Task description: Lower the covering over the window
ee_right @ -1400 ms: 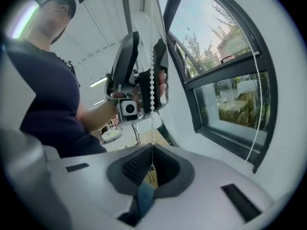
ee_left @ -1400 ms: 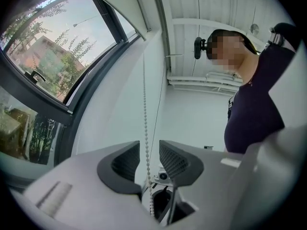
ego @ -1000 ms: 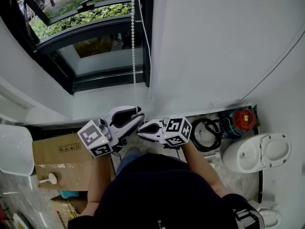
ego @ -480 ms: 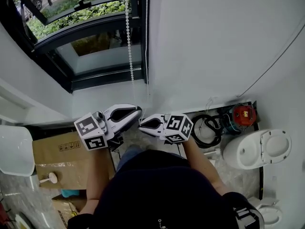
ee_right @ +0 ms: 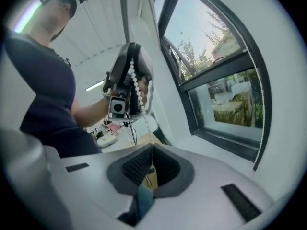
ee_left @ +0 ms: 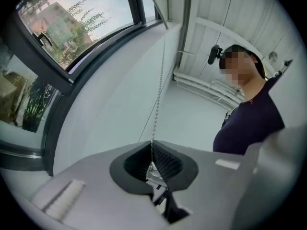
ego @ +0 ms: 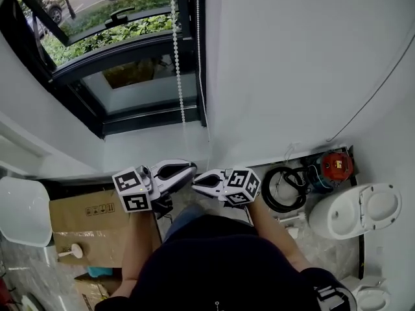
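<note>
Head view has my left tongs (ego: 190,168) and right tongs (ego: 196,179) side by side just below the near edge of the white sill (ego: 155,144). Their tips are close together and each marker cube is turned back toward me. Above them the chain (ego: 176,57) of white beads hangs at the right edge of the window (ego: 123,52). One run lies over the glass and a second lies along the dark frame next to the wall (ego: 292,63). Both runs come down toward the sill's right end.

Left gripper view shows my left jaws closed on the chain. The ribbed pads are pressed together with the beads pinched between them, and the chain rises straight and taut from the pads toward the top of the window, close along the wall.

Right gripper view shows my right jaws closed as well, the pads meeting in a narrow V. The beads run down past the left tongs, which sit higher in this view, and go straight into that V. So this pair grips the chain too, below the left pair.

On the floor, a cardboard box (ego: 84,222) lies at my left with a white bin (ego: 23,209) beside it. At my right a toilet (ego: 353,209) stands near the foot of the wall, with a black hose coil (ego: 285,188) between it and my tongs.
</note>
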Demonstrator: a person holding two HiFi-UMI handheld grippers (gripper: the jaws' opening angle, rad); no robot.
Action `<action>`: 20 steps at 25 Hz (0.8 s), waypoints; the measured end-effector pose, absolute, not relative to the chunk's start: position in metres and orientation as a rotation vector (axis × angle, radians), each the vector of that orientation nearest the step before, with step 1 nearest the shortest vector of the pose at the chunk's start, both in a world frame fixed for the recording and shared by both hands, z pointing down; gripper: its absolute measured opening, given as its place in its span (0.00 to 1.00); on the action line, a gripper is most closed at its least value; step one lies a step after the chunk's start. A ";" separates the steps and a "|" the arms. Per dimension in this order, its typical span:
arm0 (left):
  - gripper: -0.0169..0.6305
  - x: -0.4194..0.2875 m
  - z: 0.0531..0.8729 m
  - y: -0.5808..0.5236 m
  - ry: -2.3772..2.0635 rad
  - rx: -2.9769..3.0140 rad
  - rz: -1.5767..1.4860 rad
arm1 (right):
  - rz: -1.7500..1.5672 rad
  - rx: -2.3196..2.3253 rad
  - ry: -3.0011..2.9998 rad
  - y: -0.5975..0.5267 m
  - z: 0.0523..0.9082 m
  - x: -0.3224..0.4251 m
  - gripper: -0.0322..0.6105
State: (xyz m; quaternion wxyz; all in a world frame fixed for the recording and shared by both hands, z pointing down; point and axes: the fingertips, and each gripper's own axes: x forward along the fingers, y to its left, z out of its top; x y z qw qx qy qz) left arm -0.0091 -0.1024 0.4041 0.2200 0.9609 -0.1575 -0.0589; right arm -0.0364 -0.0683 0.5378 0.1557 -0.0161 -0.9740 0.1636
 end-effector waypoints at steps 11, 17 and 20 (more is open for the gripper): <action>0.05 -0.027 0.451 -0.111 -0.343 2.680 -0.171 | 0.384 0.058 -2.688 -0.083 0.585 -0.051 0.07; 0.05 -0.031 0.468 -0.119 -0.352 2.780 -0.163 | 0.416 0.250 -2.720 -0.093 0.600 -0.047 0.07; 0.05 -0.023 0.492 -0.119 -0.360 2.786 -0.101 | 0.380 0.315 -2.656 -0.092 0.625 -0.044 0.07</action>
